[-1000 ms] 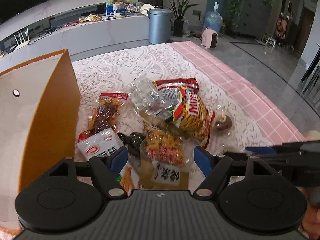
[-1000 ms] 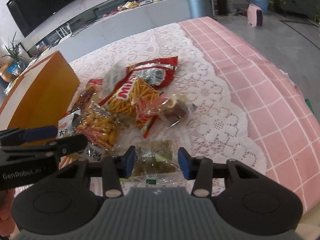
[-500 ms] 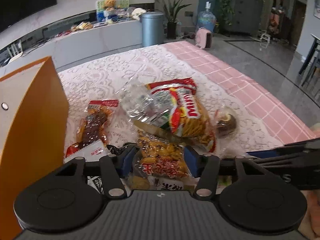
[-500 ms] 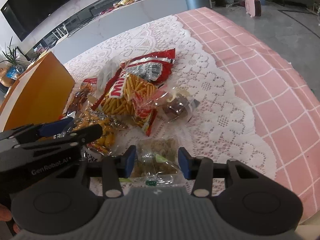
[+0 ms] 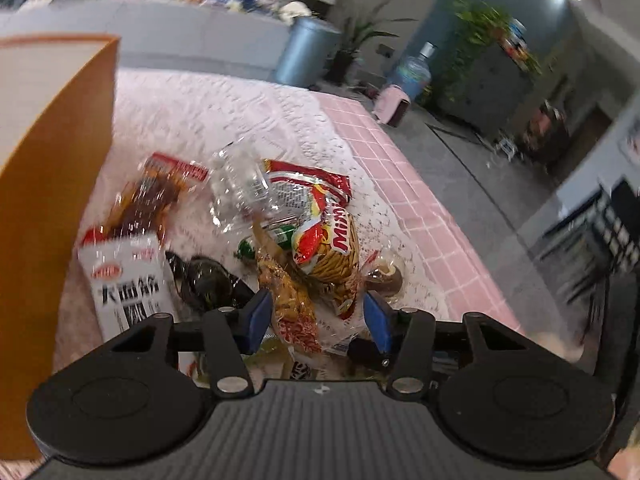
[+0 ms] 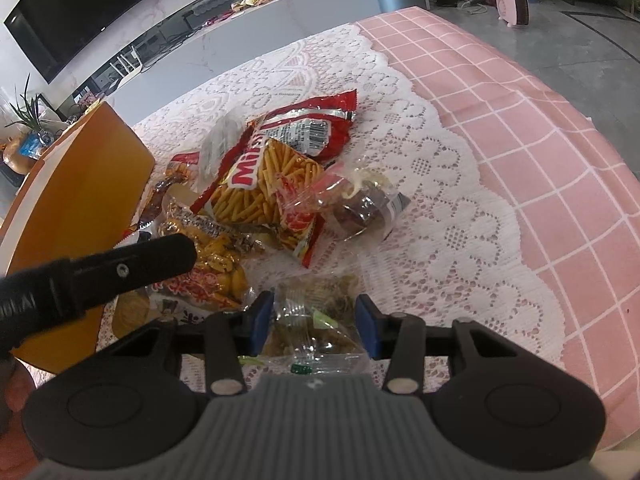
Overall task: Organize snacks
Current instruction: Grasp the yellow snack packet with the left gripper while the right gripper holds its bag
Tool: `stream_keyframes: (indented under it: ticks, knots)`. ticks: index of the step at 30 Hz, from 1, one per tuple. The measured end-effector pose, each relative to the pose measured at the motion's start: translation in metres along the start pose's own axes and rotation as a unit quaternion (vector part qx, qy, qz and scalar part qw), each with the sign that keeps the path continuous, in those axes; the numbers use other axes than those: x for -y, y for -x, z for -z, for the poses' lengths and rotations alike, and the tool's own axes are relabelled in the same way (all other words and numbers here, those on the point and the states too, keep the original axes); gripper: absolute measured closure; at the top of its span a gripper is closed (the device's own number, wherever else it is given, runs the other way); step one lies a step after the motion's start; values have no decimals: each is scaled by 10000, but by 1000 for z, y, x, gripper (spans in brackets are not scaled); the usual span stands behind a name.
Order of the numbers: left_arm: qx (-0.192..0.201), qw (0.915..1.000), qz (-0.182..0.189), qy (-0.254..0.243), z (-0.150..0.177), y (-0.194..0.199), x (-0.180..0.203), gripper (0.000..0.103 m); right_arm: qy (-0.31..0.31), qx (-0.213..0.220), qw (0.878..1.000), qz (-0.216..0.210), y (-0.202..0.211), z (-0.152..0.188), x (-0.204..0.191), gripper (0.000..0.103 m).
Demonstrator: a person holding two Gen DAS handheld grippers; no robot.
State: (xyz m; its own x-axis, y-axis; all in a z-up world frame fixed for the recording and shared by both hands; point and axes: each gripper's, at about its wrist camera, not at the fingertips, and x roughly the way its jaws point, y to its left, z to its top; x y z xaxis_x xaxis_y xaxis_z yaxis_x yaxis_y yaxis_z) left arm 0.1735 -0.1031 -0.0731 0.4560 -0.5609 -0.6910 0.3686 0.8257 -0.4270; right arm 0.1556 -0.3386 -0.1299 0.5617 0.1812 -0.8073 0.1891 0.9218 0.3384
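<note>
In the left wrist view, which is blurred, the left gripper (image 5: pixel 316 314) has just been closing its blue-padded jaws, and they are clamped on the clear packet of orange-yellow snacks with a red-printed band (image 5: pixel 294 304), which stands up between them above the white lace cloth (image 5: pixel 192 116). Just beyond it lies the red and yellow bag of stick crisps (image 5: pixel 330 240), with a crumpled clear wrapper (image 5: pixel 240 184) behind and a clear packet holding a dark brown round cake (image 5: pixel 384 278) to the right. To the left lie a white packet with large black characters (image 5: pixel 128 288), a small black-wrapped packet (image 5: pixel 204 280) beside it, and a clear packet of reddish-brown meat snacks with a red header (image 5: pixel 152 196). An orange paper bag with a pale face (image 5: pixel 48 168) stands at the left edge. In the right wrist view, the right gripper (image 6: pixel 314 322) is clenched on a clear packet of greenish-brown pickled vegetables (image 6: pixel 316 316), its pads pressing the packet's sides low over the lace cloth. The left gripper's black body crosses in from the left, over the orange-yellow snack packet. The pink checked tablecloth (image 6: pixel 540 128) shows beyond the lace on the right
</note>
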Motion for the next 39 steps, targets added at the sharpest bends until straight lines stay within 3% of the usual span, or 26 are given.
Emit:
stream_keyframes:
  ticks: [5,7,10,12,14,20,25,26,29,33,39]
  knots:
    - [-374,9979,-420,317,-5,-11,-2,46,7,8,10000,-2,0,0,0,60]
    - [-530,9953,-413,697,-5,-17,-7,47,6,9,10000,-13,0,0,0,60]
    - [-697,9924,-259,976,-4,-26,-12,58,3,15,10000,-6,0,0,0,61]
    - [-674,9911,-190,1132,0,-29,-16,58,-16,21,10000,-12,0,-1,1,61]
    - [-618,9918,-270,1089,0,-29,-15,62,-6,37,10000,-12,1,0,1,61]
    - [-330,9936,-214,1059,-3,-36,-8,59,19,40,10000,-35,1,0,1,62]
    - [-480,9926,-167,1099,0,-55,-4,62,8,24,10000,-77,0,0,2,62]
    - [-454,9931,-283,1041,2,-57,-2,68,3,21,10000,-83,0,0,2,62]
    - [-368,9938,-328,997,4,-52,-1,70,-15,21,9999,-101,-1,0,3,62]
    - [-255,9944,-474,914,4,-41,-2,72,-3,17,9999,-107,-2,0,3,62]
    - [-324,9955,-795,401,0,-27,7,73,24,23,9999,-101,-1,0,2,62]
